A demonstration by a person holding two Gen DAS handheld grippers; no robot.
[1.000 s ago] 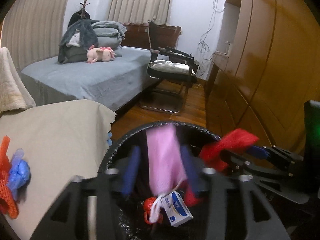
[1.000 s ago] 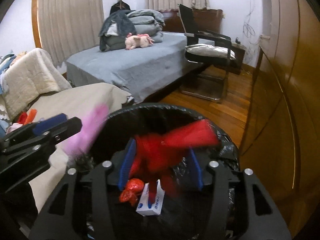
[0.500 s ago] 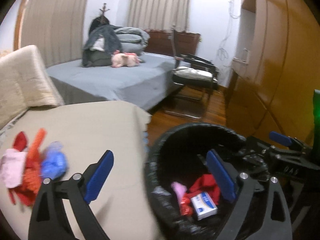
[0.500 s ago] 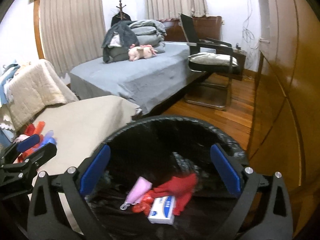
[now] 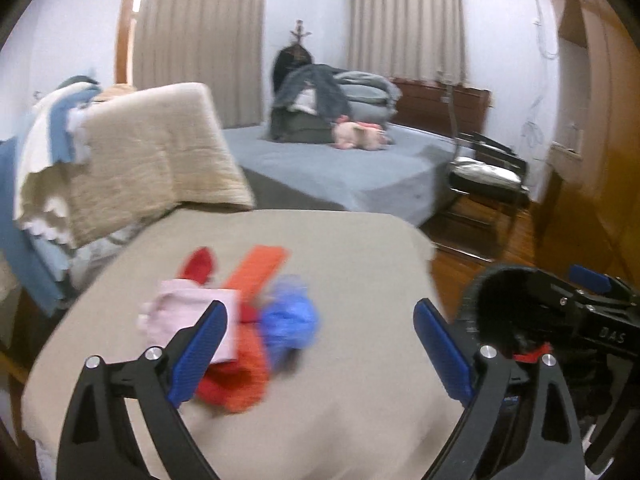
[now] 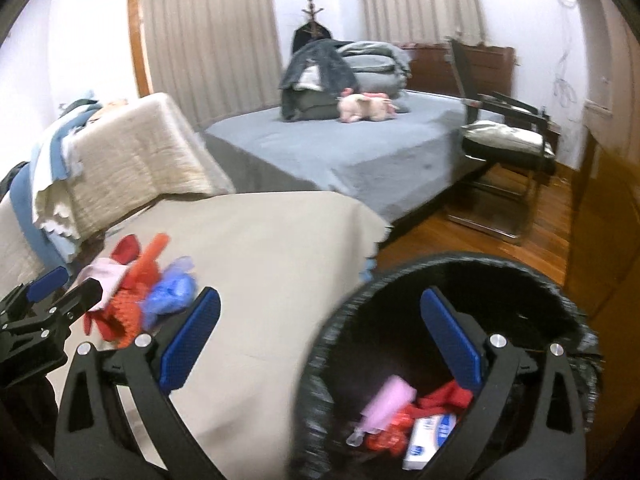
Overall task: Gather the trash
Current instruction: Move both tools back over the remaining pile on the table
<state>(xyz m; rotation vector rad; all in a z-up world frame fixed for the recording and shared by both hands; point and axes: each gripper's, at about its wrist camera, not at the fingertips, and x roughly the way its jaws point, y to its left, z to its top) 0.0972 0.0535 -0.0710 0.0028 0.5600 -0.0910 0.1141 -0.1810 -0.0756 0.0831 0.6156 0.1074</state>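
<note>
A pile of trash lies on the beige-covered table (image 5: 340, 272): a pink piece (image 5: 188, 316), an orange-red net (image 5: 248, 360) and a crumpled blue bag (image 5: 290, 320). My left gripper (image 5: 316, 356) is open and empty, just in front of the pile. My right gripper (image 6: 320, 344) is open and empty, over the near rim of the black-lined bin (image 6: 480, 276). In the bin lie a pink piece (image 6: 386, 404), red scraps (image 6: 444, 396) and a white-and-blue box (image 6: 428, 436). The pile also shows in the right wrist view (image 6: 148, 292), with the left gripper (image 6: 44, 304) beside it.
A folded cream blanket (image 5: 152, 152) sits behind the table at left. A grey bed (image 5: 340, 164) with clothes and a pink plush stands beyond. A black chair (image 5: 484, 176) and wooden cabinets (image 5: 592, 160) are at right over wooden floor.
Both grippers opened and dropped the pink and red pieces into the bin. The left gripper then swung left to the pile on the table; the right shifted left too.
</note>
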